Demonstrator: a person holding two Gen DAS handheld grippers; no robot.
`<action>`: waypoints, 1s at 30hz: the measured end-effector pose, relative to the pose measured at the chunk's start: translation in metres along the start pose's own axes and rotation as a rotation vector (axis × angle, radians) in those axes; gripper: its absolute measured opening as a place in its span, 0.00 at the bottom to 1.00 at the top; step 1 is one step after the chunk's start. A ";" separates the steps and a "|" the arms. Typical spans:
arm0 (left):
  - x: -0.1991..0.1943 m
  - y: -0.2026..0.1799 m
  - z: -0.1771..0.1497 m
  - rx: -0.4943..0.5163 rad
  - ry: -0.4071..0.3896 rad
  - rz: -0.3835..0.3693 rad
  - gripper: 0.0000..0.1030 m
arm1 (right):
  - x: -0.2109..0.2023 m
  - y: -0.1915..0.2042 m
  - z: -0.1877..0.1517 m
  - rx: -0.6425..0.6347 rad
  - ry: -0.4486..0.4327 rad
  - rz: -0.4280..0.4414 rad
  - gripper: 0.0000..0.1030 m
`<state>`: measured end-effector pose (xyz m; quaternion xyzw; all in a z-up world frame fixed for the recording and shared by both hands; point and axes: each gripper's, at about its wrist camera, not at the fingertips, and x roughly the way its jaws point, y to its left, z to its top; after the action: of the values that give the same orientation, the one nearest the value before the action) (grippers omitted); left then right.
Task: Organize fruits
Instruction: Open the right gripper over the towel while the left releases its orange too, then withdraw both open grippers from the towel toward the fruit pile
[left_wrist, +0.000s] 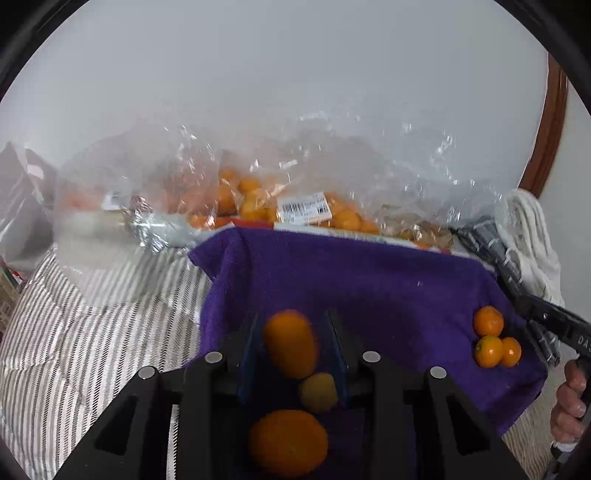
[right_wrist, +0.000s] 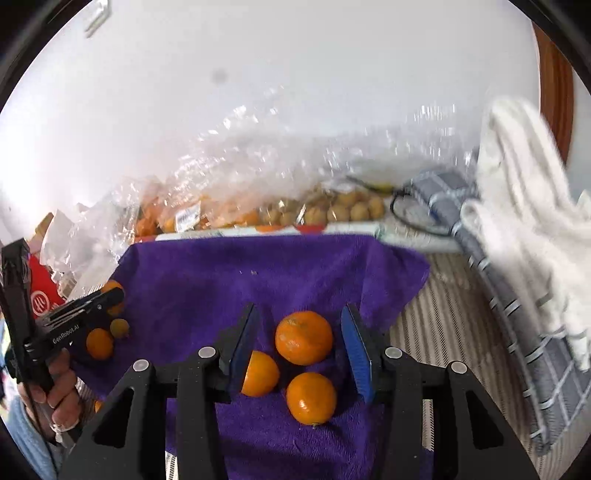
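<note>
A purple towel (left_wrist: 369, 280) lies on a striped bedspread; it also shows in the right wrist view (right_wrist: 258, 273). My left gripper (left_wrist: 291, 332) is open, its blue pads either side of an oblong orange fruit (left_wrist: 290, 343), blurred. A small yellowish fruit (left_wrist: 317, 391) and a larger orange (left_wrist: 288, 441) lie below it. My right gripper (right_wrist: 299, 332) is open around a mandarin (right_wrist: 303, 336); two more mandarins (right_wrist: 311, 398) (right_wrist: 260, 373) lie nearer. These three show at the right in the left wrist view (left_wrist: 488, 321).
Clear plastic bags of orange fruit (left_wrist: 255, 203) and brown round fruit (right_wrist: 347, 208) lie behind the towel. A white cloth (right_wrist: 524, 221) and a checked grey cloth (right_wrist: 517, 332) lie to the right. The striped bedspread (left_wrist: 92, 332) spreads to the left.
</note>
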<state>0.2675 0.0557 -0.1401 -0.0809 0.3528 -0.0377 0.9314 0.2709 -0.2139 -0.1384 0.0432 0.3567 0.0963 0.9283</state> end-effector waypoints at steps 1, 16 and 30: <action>-0.004 0.002 -0.001 -0.013 -0.013 0.000 0.39 | -0.005 0.004 -0.001 -0.011 -0.020 0.003 0.45; -0.083 0.017 -0.052 -0.023 -0.059 0.009 0.39 | -0.063 0.059 -0.014 0.007 -0.042 0.024 0.46; -0.115 0.028 -0.088 -0.025 0.013 0.031 0.48 | -0.057 0.132 -0.103 -0.159 0.141 0.176 0.55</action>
<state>0.1236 0.0873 -0.1348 -0.0867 0.3606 -0.0194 0.9285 0.1411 -0.0955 -0.1580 -0.0062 0.4069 0.2081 0.8894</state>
